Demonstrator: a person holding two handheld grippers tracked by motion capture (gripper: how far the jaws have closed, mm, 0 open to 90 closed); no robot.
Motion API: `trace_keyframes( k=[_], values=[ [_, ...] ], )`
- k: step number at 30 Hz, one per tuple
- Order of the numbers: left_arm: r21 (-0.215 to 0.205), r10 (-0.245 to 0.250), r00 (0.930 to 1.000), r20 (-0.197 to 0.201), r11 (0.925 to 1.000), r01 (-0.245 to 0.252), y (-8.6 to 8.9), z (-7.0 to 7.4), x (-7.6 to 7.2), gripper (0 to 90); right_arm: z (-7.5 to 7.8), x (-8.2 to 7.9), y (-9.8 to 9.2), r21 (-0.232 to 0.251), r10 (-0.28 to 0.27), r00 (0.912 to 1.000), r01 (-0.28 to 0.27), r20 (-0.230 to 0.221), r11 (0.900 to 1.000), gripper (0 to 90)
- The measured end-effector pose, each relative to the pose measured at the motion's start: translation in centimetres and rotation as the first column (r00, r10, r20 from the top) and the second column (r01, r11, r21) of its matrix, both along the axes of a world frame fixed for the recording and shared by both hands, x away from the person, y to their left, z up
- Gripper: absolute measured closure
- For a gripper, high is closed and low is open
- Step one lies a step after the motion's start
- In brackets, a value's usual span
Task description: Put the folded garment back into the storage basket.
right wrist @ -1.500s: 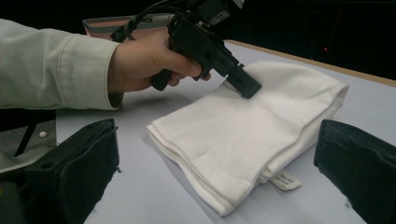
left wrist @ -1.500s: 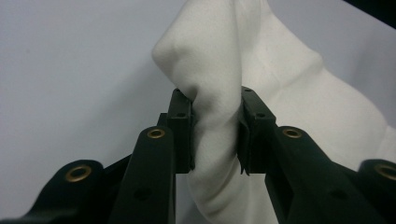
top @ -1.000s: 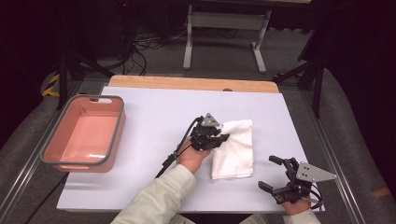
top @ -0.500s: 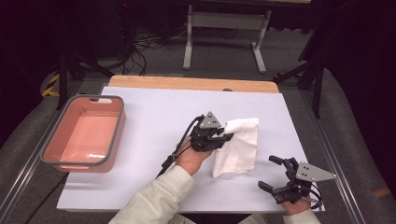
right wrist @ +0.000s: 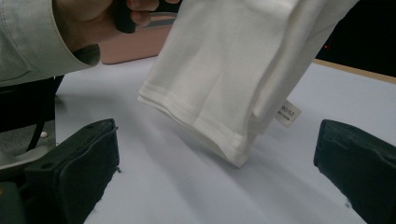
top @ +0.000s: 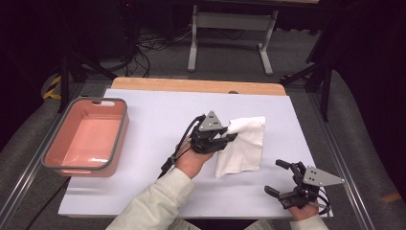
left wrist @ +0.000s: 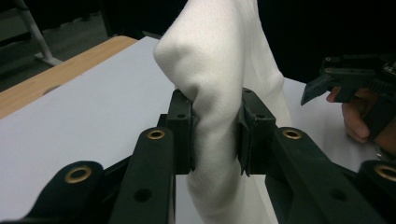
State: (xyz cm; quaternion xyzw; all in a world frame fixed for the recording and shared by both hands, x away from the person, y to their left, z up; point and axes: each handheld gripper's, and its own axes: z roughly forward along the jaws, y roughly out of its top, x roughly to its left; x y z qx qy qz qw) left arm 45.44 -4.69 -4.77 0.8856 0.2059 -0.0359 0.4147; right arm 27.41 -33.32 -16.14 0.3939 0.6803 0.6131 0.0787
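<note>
A white folded cloth (top: pixel 243 146) hangs above the white table, pinched along its left edge by my left gripper (top: pixel 229 139). In the left gripper view the black pads (left wrist: pixel 181 135) squeeze a bunched fold of the cloth (left wrist: pixel 217 93) between them. My right gripper (top: pixel 277 177) rests near the table's front right corner with its jaws wide apart and nothing between them. From the right gripper view the cloth (right wrist: pixel 224 70) dangles just off the table, a small label (right wrist: pixel 287 113) showing at its hem, between and beyond the two black fingers (right wrist: pixel 79 163).
A salmon-pink tub (top: pixel 86 136) with a grey rim stands on the table's left side. A wooden strip (top: pixel 196 86) runs along the far edge of the white tabletop (top: pixel 143 110). Table legs and cables lie on the dark floor beyond.
My left gripper has risen with the cloth, lifting it off the table so that it now hangs. The right gripper has stayed where it was.
</note>
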Motion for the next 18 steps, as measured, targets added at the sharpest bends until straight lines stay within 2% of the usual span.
trace_keyframes(
  k=[8, 18],
  values=[
    [-0.014, 0.004, 0.9999, 0.012, 0.9999, -0.003, 0.7, 0.9, 0.2, 70.6, 0.0, 0.0, 0.0, 0.001, 0.001, 1.0000, -0.001, -0.001, 1.000, 0.6],
    [-0.004, -0.009, 0.9996, 0.028, 0.9999, 0.009, 1.7, 1.8, 0.7, 70.6, -0.1, 0.0, 0.0, 0.001, 0.002, 1.0000, -0.002, -0.005, 1.000, 0.6]
  ],
)
